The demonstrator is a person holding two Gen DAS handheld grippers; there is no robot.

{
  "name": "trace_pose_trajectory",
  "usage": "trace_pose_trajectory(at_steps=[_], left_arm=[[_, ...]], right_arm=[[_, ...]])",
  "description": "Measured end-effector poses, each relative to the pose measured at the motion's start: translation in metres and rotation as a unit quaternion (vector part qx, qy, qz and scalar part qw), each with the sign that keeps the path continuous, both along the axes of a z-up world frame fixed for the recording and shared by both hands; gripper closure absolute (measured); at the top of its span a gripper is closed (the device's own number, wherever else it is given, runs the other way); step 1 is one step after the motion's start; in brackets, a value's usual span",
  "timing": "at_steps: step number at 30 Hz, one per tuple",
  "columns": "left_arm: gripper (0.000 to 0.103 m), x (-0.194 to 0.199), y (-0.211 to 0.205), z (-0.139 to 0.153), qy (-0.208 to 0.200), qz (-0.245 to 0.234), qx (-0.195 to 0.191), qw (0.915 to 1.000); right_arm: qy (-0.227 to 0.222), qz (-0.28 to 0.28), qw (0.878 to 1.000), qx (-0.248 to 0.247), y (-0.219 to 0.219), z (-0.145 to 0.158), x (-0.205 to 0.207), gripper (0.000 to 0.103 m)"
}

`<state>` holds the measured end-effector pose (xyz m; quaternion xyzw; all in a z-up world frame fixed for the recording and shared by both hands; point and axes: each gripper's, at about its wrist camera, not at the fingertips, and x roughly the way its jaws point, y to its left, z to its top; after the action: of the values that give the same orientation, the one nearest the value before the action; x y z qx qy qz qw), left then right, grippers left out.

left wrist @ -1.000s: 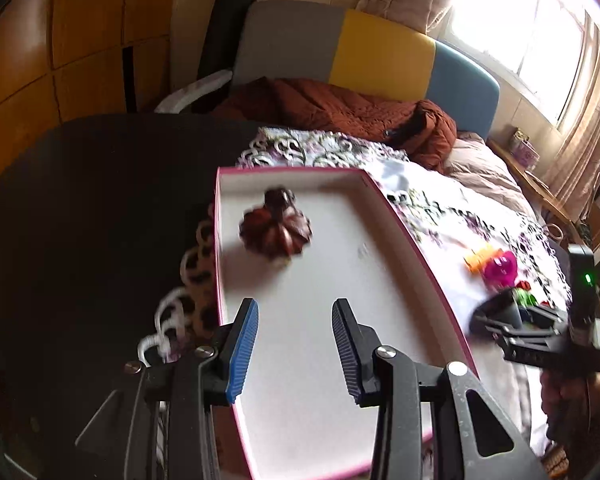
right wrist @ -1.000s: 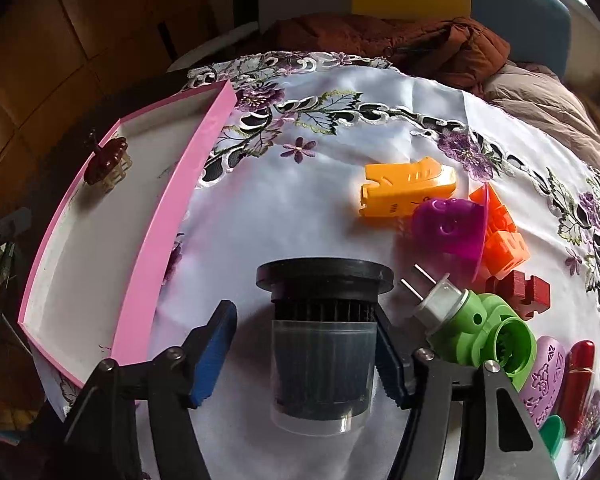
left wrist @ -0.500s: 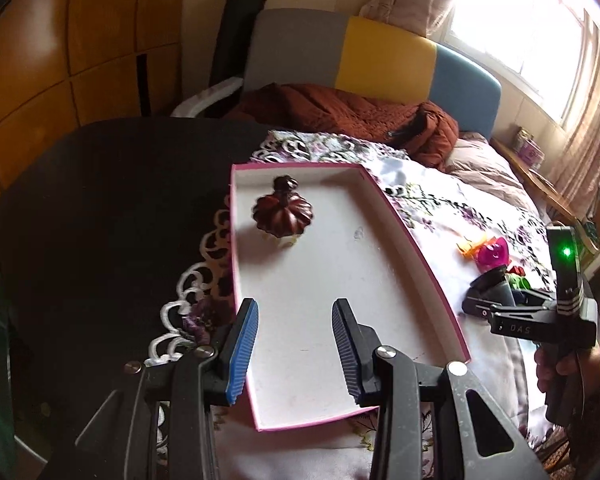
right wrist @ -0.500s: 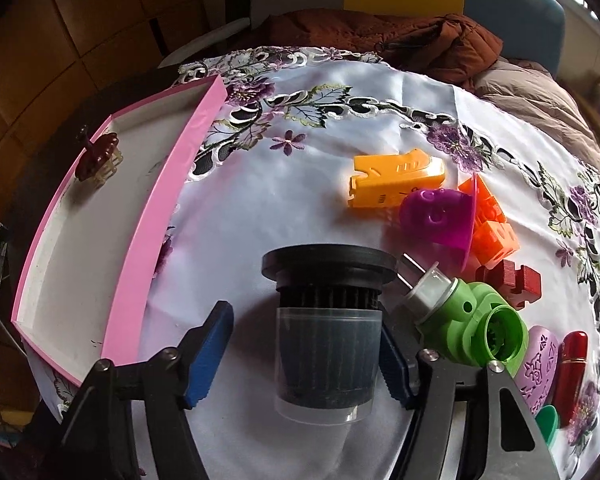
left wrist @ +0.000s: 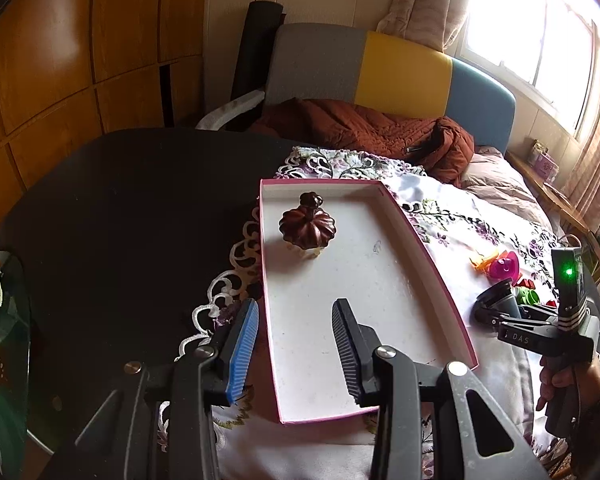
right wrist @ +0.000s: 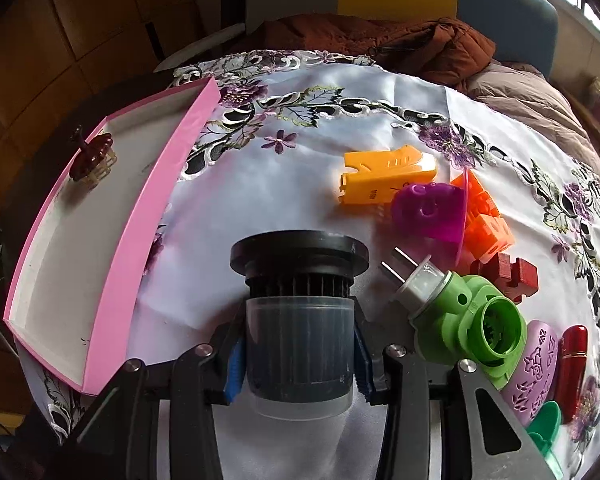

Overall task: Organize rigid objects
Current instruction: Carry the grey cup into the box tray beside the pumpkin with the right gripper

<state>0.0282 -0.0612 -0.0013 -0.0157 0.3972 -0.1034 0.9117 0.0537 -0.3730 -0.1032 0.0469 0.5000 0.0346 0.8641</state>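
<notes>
My right gripper [right wrist: 298, 364] is shut on a black cylindrical filter [right wrist: 298, 320] with a clear cap, lying on the white embroidered cloth [right wrist: 260, 184]. The filter also shows in the left wrist view [left wrist: 496, 304]. A pink-rimmed box [left wrist: 432, 264] holds a dark red pumpkin-shaped clip [left wrist: 307, 228]; in the right wrist view the box [right wrist: 140, 216] is at the left with the clip [right wrist: 92, 158] in it. My left gripper [left wrist: 296, 344] is open and empty above the box's near end.
To the right of the filter lie a green plug adapter [right wrist: 472, 320], an orange piece [right wrist: 384, 178], a magenta cup [right wrist: 432, 210], a red block [right wrist: 508, 276], a lilac piece [right wrist: 532, 364] and a red lipstick [right wrist: 574, 364]. A dark table [left wrist: 120, 216] lies left; a sofa [left wrist: 380, 76] behind.
My right gripper has closed its fingers onto the black filter. My left gripper has drawn back and up from the box, staying open.
</notes>
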Motion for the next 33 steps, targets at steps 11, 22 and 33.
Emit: trace_pose_trajectory(at_steps=[11,22,33], left_arm=[[0.065,-0.002,0.005,-0.004,0.005,0.005,-0.004,1.0],[0.065,-0.002,0.019,-0.013,0.013,0.02,-0.003,0.9997],[0.065,-0.001,0.034,-0.022,0.02,0.035,-0.005,0.9992]], right_arm=[[-0.01,0.008,1.0,-0.029,0.007,0.0,-0.002,0.06],[-0.018,-0.016,0.999,-0.045,0.013,0.001,-0.006,0.06],[-0.02,-0.048,0.997,-0.059,0.021,0.014,-0.001,0.061]])
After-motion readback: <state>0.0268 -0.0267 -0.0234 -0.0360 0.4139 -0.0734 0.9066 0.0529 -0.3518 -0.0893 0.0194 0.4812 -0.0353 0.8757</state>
